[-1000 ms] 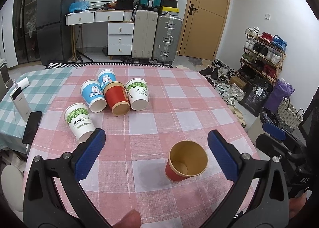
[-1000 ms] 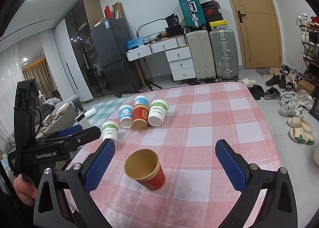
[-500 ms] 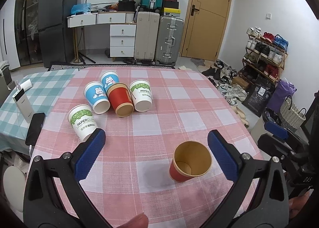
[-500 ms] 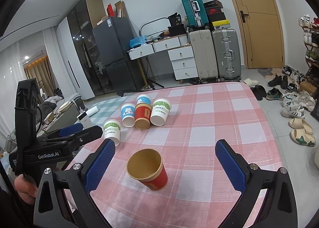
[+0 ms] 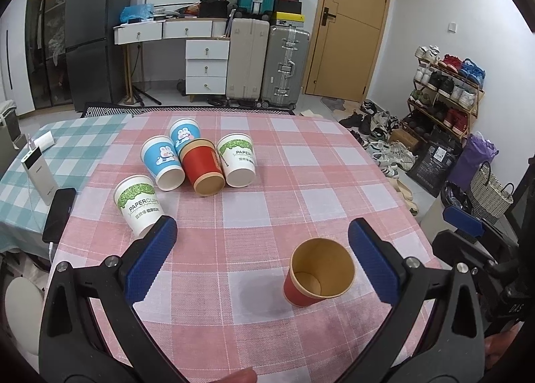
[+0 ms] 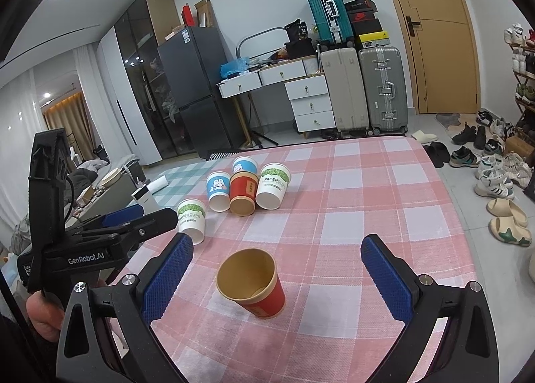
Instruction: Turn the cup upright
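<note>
We judge the flip as good as done: the red cup (image 6: 252, 284) stands on its base with its mouth up, on the near part of the counter (image 6: 384, 189), and nothing grips it. Our right tool (image 6: 277, 277) hangs above it with its blue pads spread wide, the cup between them but apart from both. Our left tool (image 5: 262, 262) is likewise released and empty, with the cup just inside its right pad in that view, not touching.

What is left, as far as we can tell, depends on the 5 other cups (image 5: 200, 162) farther back. All 5 lie on their sides: 2 blue, 1 red, 2 white and green. 4 lie bunched together, touching, which could make a clean grasp awkward. 1 white cup (image 5: 138, 204) lies apart, near the phone (image 5: 58, 212) at the counter's left edge.
</note>
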Demonstrator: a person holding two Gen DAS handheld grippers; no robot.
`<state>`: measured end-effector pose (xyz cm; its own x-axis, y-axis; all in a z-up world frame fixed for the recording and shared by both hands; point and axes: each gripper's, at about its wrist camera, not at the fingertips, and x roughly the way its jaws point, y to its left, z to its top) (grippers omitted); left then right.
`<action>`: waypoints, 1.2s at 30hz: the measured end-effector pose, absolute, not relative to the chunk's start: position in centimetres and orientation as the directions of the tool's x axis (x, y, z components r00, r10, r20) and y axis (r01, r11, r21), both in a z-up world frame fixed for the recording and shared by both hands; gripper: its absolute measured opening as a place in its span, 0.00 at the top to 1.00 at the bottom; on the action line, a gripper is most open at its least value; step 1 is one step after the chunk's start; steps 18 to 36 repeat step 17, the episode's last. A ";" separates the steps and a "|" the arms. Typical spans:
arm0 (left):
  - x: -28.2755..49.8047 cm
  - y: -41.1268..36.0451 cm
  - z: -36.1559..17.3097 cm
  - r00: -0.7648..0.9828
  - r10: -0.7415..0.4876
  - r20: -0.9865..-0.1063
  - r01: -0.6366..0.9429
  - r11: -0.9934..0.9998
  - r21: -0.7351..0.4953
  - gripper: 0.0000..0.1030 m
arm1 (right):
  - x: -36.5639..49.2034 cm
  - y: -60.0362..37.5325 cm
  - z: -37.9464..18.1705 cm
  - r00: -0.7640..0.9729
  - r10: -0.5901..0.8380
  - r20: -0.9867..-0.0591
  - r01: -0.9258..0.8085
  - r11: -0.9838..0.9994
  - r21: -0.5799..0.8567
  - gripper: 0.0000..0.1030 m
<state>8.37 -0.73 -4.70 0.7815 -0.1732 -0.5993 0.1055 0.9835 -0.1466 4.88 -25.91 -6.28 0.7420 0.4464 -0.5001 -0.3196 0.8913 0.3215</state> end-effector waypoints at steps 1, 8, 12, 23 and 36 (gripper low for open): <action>8.4 -0.7 -4.8 0.780 -0.172 -0.602 0.103 0.984 -0.149 0.01 | 4.8 -25.9 -6.3 0.740 0.450 -0.500 -0.322 0.890 0.323 0.00; 8.6 -0.7 -4.9 0.779 -0.177 -0.602 0.108 0.983 -0.149 0.01 | 4.8 -26.0 -6.6 0.735 0.457 -0.500 -0.322 0.885 0.336 0.01; 8.4 -0.8 -5.0 0.792 -0.143 -0.594 0.092 0.989 -0.116 0.01 | 4.8 -26.1 -6.6 0.734 0.459 -0.501 -0.323 0.885 0.336 0.01; 8.6 -0.4 -5.3 0.789 -0.156 -0.594 0.093 0.986 -0.136 0.01 | 4.9 -25.8 -6.8 0.716 0.472 -0.514 -0.334 0.879 0.342 0.00; 8.6 -0.4 -5.3 0.789 -0.156 -0.594 0.093 0.986 -0.136 0.01 | 4.9 -25.8 -6.8 0.716 0.472 -0.514 -0.334 0.879 0.342 0.00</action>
